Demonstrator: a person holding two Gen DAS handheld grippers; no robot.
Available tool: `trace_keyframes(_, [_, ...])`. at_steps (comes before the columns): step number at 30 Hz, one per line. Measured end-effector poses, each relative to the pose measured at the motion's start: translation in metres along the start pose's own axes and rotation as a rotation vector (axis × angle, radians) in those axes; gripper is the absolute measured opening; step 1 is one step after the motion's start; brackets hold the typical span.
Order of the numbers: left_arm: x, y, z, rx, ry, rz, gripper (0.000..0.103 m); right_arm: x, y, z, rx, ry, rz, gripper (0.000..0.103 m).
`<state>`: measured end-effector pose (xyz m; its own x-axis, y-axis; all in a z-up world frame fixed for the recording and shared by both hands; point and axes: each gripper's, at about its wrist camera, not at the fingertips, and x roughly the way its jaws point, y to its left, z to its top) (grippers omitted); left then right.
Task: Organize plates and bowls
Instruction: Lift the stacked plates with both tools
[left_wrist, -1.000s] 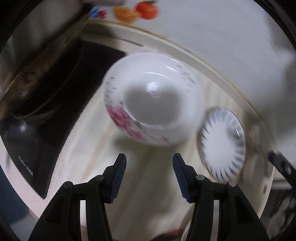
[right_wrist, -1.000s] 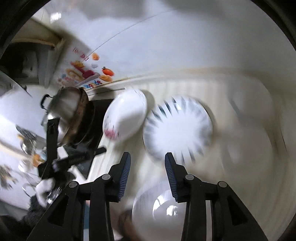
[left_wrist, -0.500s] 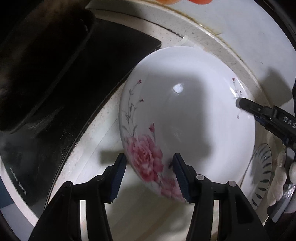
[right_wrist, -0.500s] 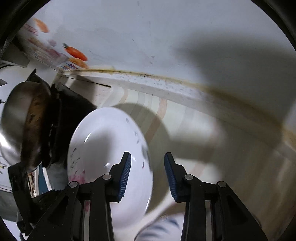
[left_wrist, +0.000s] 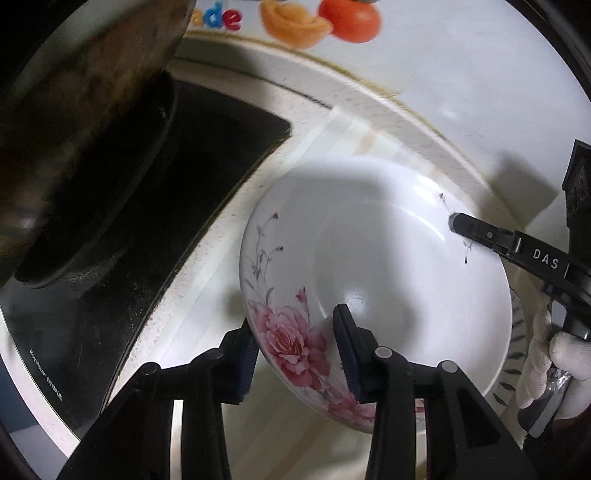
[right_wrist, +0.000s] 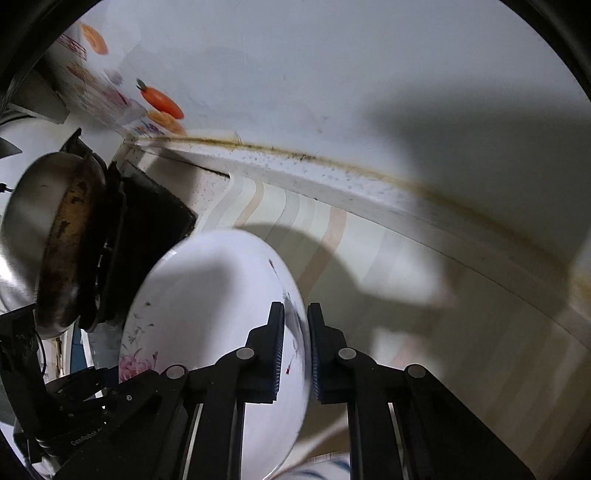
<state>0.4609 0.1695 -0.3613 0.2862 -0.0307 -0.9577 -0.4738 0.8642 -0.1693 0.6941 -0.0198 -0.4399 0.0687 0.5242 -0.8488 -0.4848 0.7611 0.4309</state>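
Right hand-held gripper (right_wrist: 295, 347) clamped on the far rim of the floral plate (left_wrist: 376, 295), pads pinching the thin edge from both faces. Left hand-held gripper (left_wrist: 295, 347) straddling the near rim at the pink flower, fingers apart, one pad outside the edge and one over the well, not yet closed as far as can be judged. Plate tilted, lifted on the right-gripper side, sitting near the back edge of the worktop (left_wrist: 207, 306), just beside the black stovetop (left_wrist: 155, 206) and dark pan (left_wrist: 74, 122). Striped plate (left_wrist: 517, 332) peeking from beneath its right edge. Probably a two-sided lift next: rim directly between both grippers, left one nearest the lower edge.
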Motion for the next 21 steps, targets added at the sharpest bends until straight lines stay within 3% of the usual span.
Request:
trace_keyframes(11, [-0.071,-0.049,-0.026,0.163,-0.048,-0.1,0.036,-0.096,0.002,-0.052,0.094,-0.126,-0.025,0.015])
trace_keyframes(21, [-0.11,-0.084,-0.097,0.377,-0.007,-0.197,0.036,-0.204,0.0,-0.176,0.226,-0.254,-0.089,0.014])
